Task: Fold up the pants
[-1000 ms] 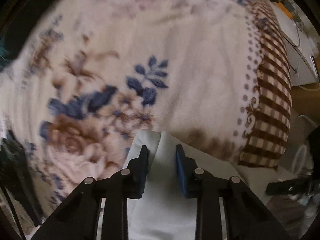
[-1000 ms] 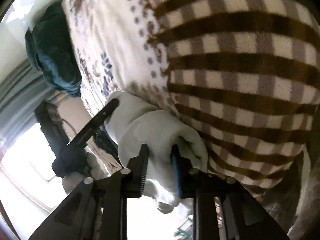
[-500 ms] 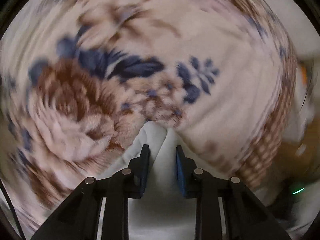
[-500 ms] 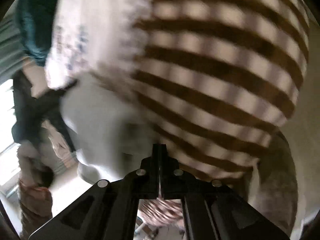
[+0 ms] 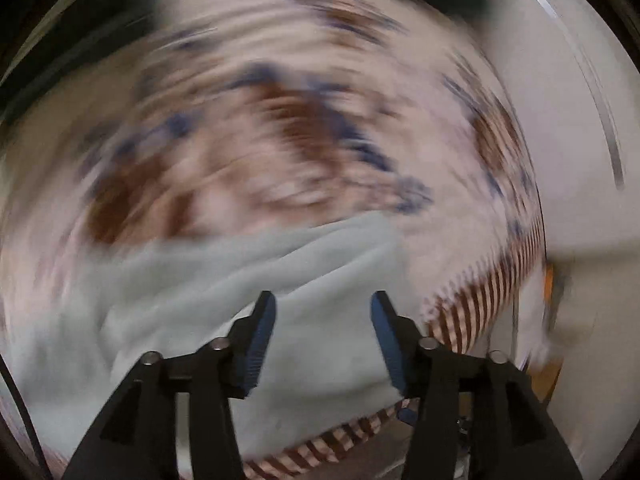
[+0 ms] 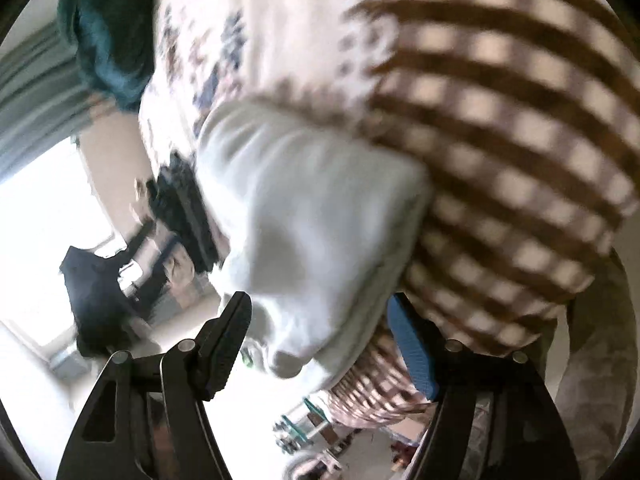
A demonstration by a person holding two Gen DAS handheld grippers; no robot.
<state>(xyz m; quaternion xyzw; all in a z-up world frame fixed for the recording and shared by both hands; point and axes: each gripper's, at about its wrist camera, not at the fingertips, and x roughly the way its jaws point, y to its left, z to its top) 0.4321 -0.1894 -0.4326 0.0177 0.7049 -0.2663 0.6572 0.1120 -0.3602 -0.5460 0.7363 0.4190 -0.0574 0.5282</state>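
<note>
The pale, whitish pants (image 5: pixel 240 280) lie bunched on a floral blanket (image 5: pixel 280 140); the left wrist view is badly blurred. My left gripper (image 5: pixel 323 308) hovers over them with its jaws opening, and the blue pads (image 5: pixel 260 332) stand apart from the cloth. In the right wrist view the pants (image 6: pixel 312 208) form a folded bundle at the blanket's brown checked border (image 6: pixel 500 120). My right gripper (image 6: pixel 320 312) sits at the bundle's near edge, jaws opening wide. Cloth lies between its fingers but the pads do not press on it.
A dark teal cloth (image 6: pixel 108 32) lies on the bed at the upper left of the right wrist view. A black, blurred object (image 6: pixel 180 208) sits beside the pants. Beyond the bed's edge are a bright window (image 6: pixel 40 208) and floor clutter (image 6: pixel 304 428).
Both grippers were shut on the pants a second ago and now stand open. The left view has swung and rolled over the blanket, so more of the pants shows.
</note>
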